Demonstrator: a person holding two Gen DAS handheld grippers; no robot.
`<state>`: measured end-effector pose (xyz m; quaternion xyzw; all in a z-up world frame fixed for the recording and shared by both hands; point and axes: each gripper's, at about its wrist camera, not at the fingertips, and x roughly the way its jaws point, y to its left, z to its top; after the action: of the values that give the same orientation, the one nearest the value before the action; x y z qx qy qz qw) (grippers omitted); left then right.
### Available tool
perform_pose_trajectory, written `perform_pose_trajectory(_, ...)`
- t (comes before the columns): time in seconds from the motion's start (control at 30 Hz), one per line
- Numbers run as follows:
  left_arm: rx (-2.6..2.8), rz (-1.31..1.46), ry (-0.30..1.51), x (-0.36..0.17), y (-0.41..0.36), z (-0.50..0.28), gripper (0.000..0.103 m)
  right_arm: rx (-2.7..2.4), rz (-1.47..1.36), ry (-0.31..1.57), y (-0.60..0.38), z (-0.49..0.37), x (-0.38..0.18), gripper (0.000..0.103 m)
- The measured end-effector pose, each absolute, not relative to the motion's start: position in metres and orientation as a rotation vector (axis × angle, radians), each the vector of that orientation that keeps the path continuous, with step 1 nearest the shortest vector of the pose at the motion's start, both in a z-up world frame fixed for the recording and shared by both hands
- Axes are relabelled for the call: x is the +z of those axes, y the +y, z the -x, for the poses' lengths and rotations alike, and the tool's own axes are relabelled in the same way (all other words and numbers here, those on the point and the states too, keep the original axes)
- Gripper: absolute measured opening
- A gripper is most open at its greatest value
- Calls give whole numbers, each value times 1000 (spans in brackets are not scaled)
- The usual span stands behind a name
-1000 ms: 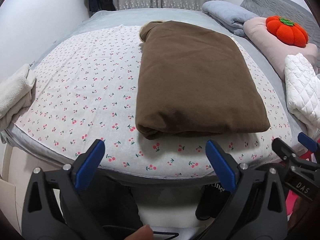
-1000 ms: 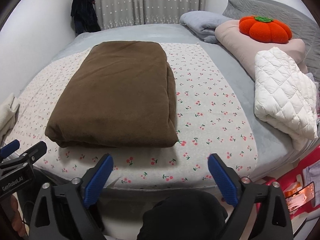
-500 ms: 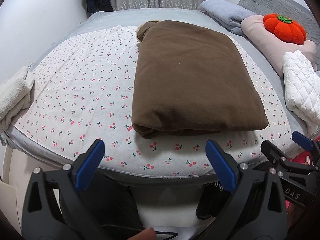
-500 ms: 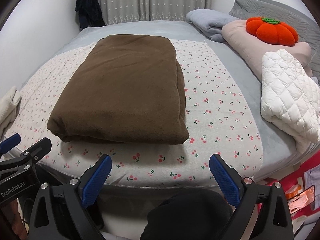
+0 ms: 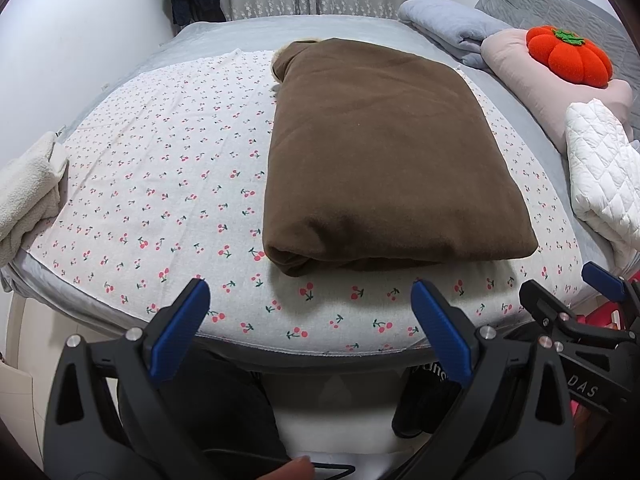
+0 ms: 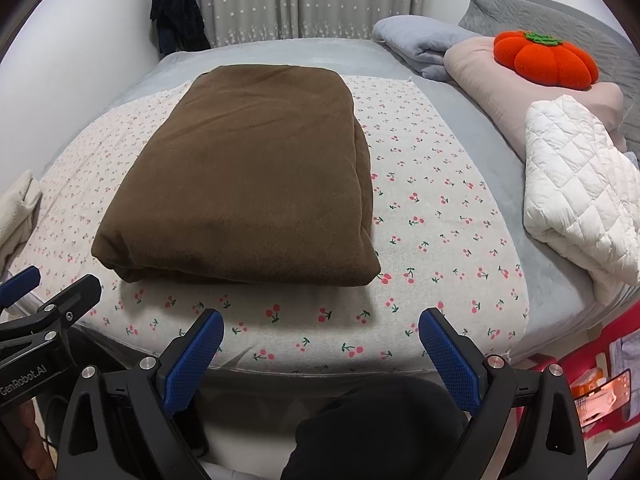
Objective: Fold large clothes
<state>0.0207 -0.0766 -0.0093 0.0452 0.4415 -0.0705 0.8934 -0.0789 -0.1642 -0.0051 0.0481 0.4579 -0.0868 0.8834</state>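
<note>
A brown garment (image 5: 384, 156) lies folded into a thick rectangle on the cherry-print sheet (image 5: 160, 184) of the bed; it also shows in the right wrist view (image 6: 248, 176). My left gripper (image 5: 308, 320) is open and empty, held at the bed's near edge just short of the garment's near left corner. My right gripper (image 6: 320, 340) is open and empty, at the near edge below the garment's near right corner. The right gripper's side shows at the right of the left wrist view (image 5: 600, 308).
A white quilted item (image 6: 580, 200) lies at the right edge. A pink pillow (image 6: 520, 84) carries an orange pumpkin cushion (image 6: 544, 60). A grey blanket (image 6: 416, 44) is behind. A cream fleece (image 5: 24, 192) lies at the left edge. A dark garment (image 6: 176, 12) hangs on the far wall.
Both grippers have moved slightly forward and up toward the bed; the garment looks nearer. Both stay open. The garment has not moved.
</note>
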Motion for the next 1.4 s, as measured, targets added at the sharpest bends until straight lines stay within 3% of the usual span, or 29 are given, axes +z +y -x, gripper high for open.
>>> perform_pose_trajectory(1.4, -163, -95, 923, -10, -75, -20, 100, -184, -102, 962, -163, 80, -8, 100)
